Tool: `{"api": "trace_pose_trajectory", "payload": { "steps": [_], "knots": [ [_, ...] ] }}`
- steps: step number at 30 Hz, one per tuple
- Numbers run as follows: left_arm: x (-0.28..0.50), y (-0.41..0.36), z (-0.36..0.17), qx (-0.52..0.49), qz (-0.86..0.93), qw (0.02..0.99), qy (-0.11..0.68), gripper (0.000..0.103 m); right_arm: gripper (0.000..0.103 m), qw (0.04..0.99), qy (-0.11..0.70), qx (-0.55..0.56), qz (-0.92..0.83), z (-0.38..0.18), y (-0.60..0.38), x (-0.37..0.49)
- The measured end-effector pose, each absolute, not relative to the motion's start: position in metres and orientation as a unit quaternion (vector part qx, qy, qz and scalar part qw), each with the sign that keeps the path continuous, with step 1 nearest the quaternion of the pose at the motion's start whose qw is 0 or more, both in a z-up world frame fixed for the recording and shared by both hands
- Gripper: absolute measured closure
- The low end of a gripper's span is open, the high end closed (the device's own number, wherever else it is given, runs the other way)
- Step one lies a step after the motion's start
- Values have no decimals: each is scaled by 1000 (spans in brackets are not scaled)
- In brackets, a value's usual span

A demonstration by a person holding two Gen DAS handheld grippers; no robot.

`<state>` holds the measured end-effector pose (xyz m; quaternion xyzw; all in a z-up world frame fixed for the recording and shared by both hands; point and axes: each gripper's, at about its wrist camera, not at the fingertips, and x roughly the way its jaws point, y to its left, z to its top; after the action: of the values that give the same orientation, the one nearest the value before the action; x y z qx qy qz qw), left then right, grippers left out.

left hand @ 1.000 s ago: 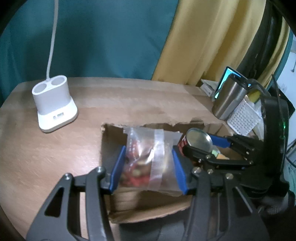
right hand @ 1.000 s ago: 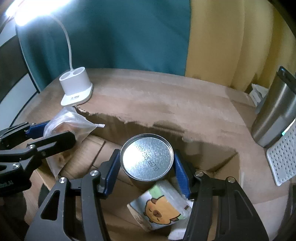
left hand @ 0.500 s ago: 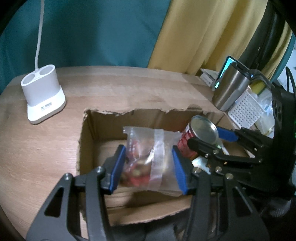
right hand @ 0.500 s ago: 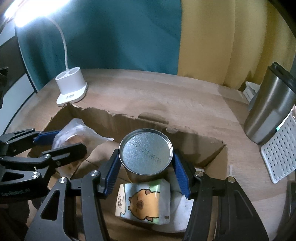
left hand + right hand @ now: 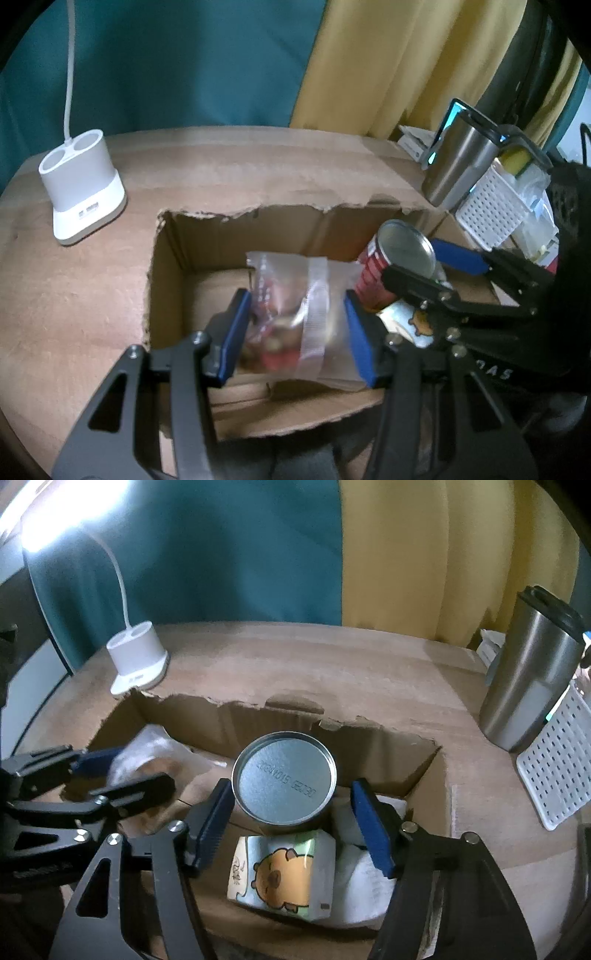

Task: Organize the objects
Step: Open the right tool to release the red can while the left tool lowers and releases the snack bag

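Observation:
My left gripper (image 5: 297, 334) is shut on a clear plastic snack bag (image 5: 295, 317) and holds it over the left half of an open cardboard box (image 5: 207, 236). The box also shows in the right wrist view (image 5: 177, 716). In the right wrist view a red can with a silver top (image 5: 283, 777) stands in the box above a capybara-print packet (image 5: 282, 875). My right gripper (image 5: 295, 819) has its blue pads spread; a gap shows between the right pad and the can. The can also shows in the left wrist view (image 5: 399, 258).
A white lamp base (image 5: 79, 184) stands on the wooden table (image 5: 74, 295) at the left. A steel tumbler (image 5: 532, 679) and a white perforated basket (image 5: 554, 768) stand at the right. Teal and yellow curtains hang behind.
Both grippers have moved up and back from the box, so more of its inside shows. The right gripper's pads have spread away from the can. The left gripper still holds the bag.

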<state>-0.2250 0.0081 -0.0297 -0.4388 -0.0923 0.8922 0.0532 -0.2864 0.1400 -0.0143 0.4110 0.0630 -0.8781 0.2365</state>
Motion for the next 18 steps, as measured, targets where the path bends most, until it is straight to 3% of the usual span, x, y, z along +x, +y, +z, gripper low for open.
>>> {"api": "trace_pose_trajectory", "payload": {
  "steps": [18],
  "knots": [
    [-219, 23, -28, -455, 882, 67, -103, 46, 34, 224, 52, 388, -893, 5, 161, -267]
  ]
}}
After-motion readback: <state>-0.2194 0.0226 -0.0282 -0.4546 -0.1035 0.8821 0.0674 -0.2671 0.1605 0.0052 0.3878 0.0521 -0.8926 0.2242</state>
